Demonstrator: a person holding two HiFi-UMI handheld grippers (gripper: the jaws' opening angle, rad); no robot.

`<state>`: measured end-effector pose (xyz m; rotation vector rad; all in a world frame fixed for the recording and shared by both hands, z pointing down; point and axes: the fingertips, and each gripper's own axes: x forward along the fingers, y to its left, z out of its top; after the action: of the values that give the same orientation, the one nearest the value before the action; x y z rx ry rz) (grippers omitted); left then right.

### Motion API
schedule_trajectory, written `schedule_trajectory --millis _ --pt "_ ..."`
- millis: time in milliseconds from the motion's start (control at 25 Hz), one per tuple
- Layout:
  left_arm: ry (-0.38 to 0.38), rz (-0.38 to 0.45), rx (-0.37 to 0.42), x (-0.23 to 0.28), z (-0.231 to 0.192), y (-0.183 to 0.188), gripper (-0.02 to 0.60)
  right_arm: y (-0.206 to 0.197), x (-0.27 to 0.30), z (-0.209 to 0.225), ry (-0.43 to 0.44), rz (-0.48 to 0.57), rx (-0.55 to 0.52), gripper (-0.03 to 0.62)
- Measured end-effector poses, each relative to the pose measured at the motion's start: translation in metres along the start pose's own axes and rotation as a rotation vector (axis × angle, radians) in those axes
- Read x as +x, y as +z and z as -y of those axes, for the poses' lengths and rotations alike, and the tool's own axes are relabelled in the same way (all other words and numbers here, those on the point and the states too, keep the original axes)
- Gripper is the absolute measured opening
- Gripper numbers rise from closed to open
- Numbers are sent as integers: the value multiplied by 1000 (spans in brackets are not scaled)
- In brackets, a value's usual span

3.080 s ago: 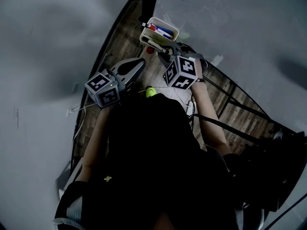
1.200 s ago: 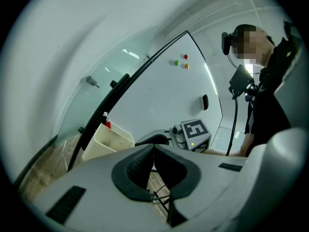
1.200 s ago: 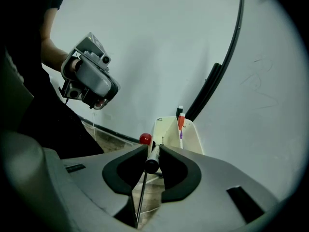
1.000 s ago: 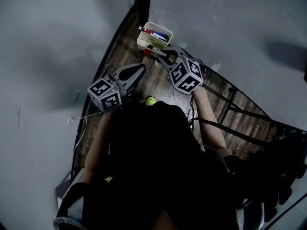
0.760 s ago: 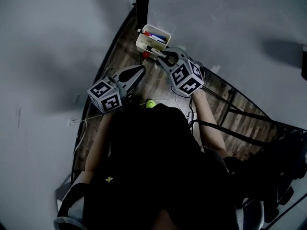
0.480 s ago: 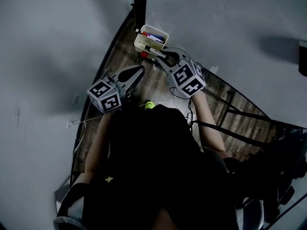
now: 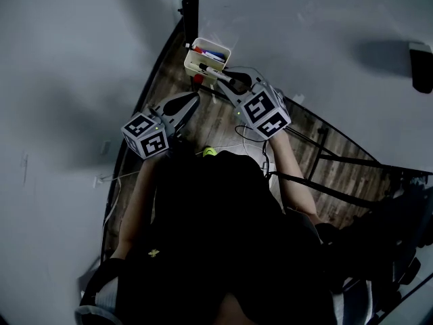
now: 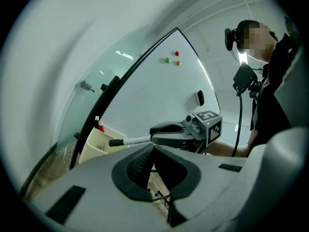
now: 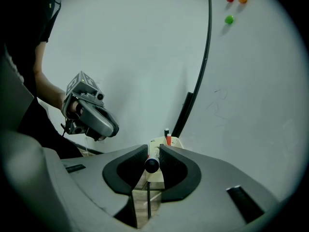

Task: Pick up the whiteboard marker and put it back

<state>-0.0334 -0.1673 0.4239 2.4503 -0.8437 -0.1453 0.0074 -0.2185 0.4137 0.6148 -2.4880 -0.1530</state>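
A white whiteboard marker (image 7: 211,70) with a black tip pokes out of my right gripper (image 7: 230,78), which is shut on it. It hangs just in front of a cream bin (image 7: 196,62) that holds other markers. In the right gripper view the marker's black end (image 9: 152,165) sits pinched between the pads of the right gripper (image 9: 153,151), with the bin (image 9: 170,142) beyond. My left gripper (image 7: 191,98) hovers to the left, shut and empty. From the left gripper (image 8: 153,146) I see the marker (image 8: 130,140) pointing at the bin (image 8: 94,146).
The bin stands on wood flooring (image 7: 223,117) beside a whiteboard's black frame (image 7: 194,5). The board carries coloured magnets (image 9: 229,19) and a dark eraser (image 7: 420,66). A yellow-green ball (image 7: 210,152) and thin cables lie on the floor near the person.
My right gripper has risen with the marker and moved up the picture towards the bin. The left gripper has stayed where it was.
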Motion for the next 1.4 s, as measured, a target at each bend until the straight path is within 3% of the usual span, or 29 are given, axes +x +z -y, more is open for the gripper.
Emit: schedule_trajectory --millis 600,1400 --pt "40 36 63 1 3 5 3 14 -25 -6 -28 45 -5 78" --pt "-1 82 13 2 5 5 2 21 -31 3 -65 62 5 78"
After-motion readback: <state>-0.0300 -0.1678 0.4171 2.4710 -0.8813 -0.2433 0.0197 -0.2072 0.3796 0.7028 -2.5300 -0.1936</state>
